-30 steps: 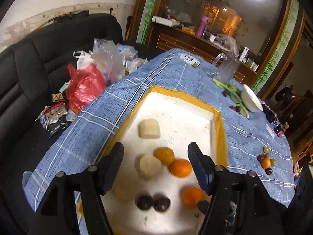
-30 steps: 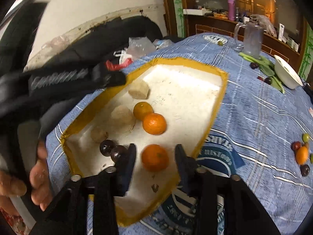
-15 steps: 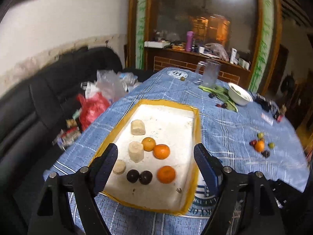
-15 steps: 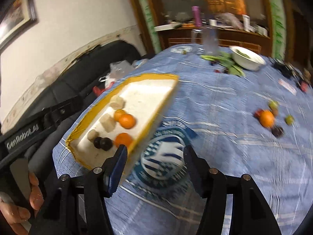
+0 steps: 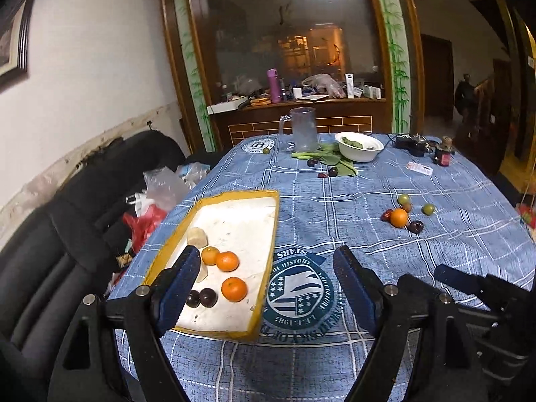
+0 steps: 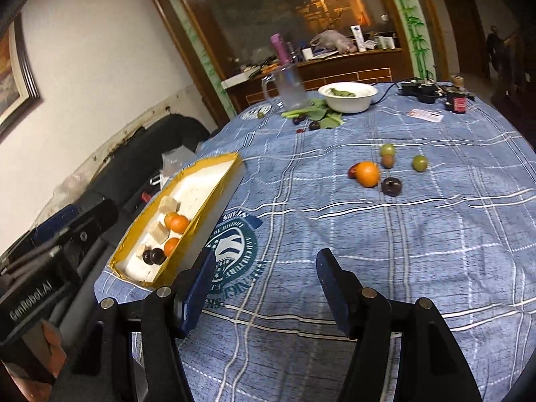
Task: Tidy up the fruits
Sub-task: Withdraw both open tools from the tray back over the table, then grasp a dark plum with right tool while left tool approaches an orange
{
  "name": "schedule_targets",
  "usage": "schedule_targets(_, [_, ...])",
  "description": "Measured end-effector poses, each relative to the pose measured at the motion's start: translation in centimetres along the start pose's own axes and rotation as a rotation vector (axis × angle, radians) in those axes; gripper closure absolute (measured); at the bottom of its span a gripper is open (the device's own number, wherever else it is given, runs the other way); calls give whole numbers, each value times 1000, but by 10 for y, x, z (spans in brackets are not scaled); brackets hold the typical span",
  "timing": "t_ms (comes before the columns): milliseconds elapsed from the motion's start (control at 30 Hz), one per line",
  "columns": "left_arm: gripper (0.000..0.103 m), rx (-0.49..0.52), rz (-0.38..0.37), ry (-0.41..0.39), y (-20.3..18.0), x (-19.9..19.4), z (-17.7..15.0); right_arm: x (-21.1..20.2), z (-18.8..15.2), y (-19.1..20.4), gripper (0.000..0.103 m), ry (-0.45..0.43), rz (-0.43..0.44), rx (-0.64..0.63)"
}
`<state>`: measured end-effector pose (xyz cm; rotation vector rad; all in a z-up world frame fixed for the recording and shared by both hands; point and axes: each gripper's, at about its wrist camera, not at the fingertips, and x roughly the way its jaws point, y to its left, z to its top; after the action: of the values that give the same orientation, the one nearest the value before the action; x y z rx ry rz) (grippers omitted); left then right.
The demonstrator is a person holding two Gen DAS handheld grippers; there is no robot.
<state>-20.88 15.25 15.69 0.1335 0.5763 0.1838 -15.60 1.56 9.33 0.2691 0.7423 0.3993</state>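
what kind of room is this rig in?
Most likely a lived-in home dining or living room, not a lab. A table under a blue checked cloth holds loose fruit, a black sofa runs along the wall, and a cluttered wooden sideboard stands behind.

We see our left black plastic two-finger claw (image 5: 264,288) with dark blue ribbed pads on its fingers (image 5: 176,288) and round silver screws at the joints. Our right black plastic two-finger claw (image 6: 264,288) is built the same, blue-padded with silver screw heads. In the right view, the left unit's black body bears white lettering, "GenRobot.AI"
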Motion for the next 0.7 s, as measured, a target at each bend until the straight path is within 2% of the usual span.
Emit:
schedule_targets(400, [22,26,-49,45,-19,12,5,-10,3,-33,36,-19,-15,48])
schedule_targets(600, [22,-51,-125,132,-11,42,4,-8,10,-76,36,-9,-105,99])
schedule_targets(700, [22,-84,-190,190,-13,62,2,-4,19,-100,36,4,-165,113])
